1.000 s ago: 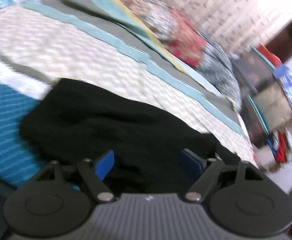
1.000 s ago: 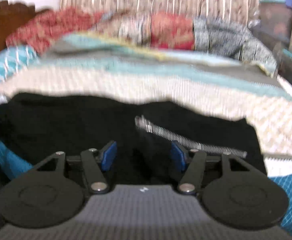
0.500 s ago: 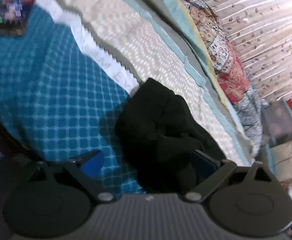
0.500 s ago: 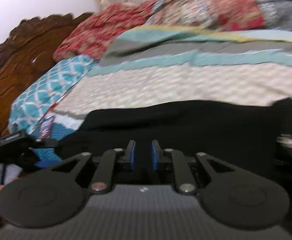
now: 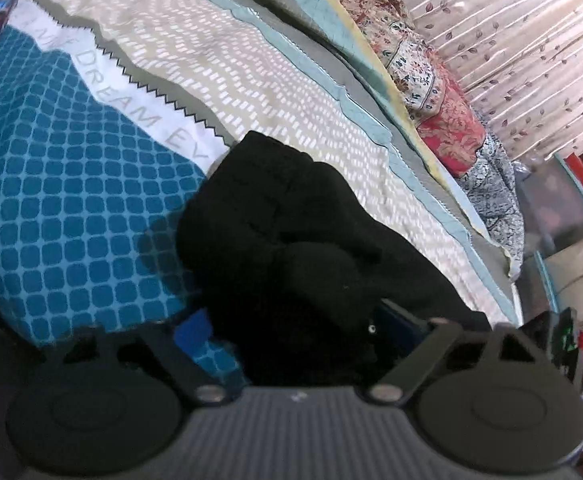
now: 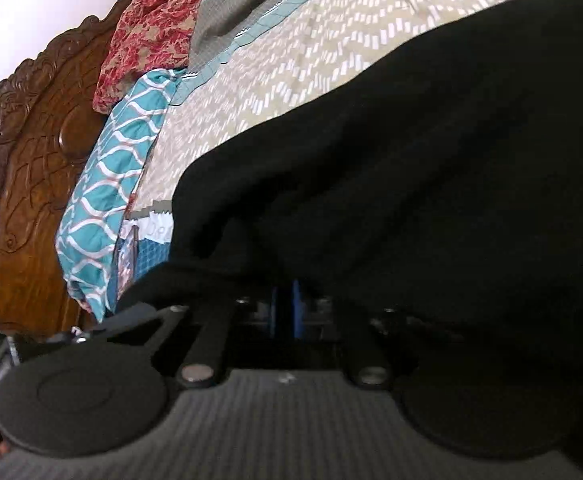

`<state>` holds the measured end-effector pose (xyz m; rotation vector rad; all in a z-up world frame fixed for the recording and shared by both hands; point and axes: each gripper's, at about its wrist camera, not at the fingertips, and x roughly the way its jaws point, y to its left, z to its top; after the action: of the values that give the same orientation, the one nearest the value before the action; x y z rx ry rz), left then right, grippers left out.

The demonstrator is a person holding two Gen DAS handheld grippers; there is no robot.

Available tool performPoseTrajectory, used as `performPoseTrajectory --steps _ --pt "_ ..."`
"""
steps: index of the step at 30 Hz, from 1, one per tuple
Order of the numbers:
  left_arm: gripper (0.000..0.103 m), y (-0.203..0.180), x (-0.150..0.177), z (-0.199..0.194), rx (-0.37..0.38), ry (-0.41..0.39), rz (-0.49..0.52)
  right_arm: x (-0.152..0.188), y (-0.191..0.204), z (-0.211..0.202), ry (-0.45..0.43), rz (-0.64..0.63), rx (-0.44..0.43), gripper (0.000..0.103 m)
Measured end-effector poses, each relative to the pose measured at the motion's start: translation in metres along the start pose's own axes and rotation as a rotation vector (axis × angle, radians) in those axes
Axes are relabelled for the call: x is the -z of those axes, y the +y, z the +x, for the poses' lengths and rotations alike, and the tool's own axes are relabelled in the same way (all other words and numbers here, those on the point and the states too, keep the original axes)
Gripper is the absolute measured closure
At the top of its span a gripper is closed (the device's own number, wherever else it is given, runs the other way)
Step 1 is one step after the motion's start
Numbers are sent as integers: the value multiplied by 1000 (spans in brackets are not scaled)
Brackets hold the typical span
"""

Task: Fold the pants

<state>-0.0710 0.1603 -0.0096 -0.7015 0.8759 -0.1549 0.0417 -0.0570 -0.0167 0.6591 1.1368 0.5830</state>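
The black pants (image 5: 291, 240) lie bunched on the bed, near its front edge. My left gripper (image 5: 295, 332) is open, its blue pads wide apart on either side of the near end of the pants. In the right wrist view the pants (image 6: 411, 152) fill most of the frame, draped and lifted. My right gripper (image 6: 285, 308) is shut on a fold of the black pants, the blue pads pressed together with cloth over them.
The bed has a blue checked cover (image 5: 63, 200) and a beige patterned sheet (image 5: 251, 60). Pillows (image 5: 431, 92) lie along the far side by the curtain (image 5: 511, 40). A carved wooden headboard (image 6: 23, 200) and a teal patterned pillow (image 6: 111, 180) are at the left.
My right gripper has closed on the pants and pulled the cloth up close to the camera. My left gripper swung round to look along the bed and stays open over the bunched end.
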Motion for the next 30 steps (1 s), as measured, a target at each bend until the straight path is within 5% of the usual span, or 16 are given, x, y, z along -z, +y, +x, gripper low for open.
performPoseTrajectory --steps 1,6,12,17,22,25,30 --pt "49 -5 0 3 -25 1 29 1 -2 -3 -3 16 -9 93" --pt "65 -36 -1 -13 -32 -50 115 4 -11 -13 -25 79 -54 90" --pt "65 -118 13 -13 -19 -104 443 6 -26 -47 -102 131 -130 87" --pt "65 -170 39 18 84 -21 654 19 -40 -110 -251 46 18 87" --pt "53 -197 70 60 98 124 796 54 -52 -175 -422 -70 309 82" --pt "31 -201 72 56 134 147 829 72 -62 -211 -510 -40 365 82" --pt "26 -188 54 27 247 204 787 72 -54 -237 -617 -75 371 82"
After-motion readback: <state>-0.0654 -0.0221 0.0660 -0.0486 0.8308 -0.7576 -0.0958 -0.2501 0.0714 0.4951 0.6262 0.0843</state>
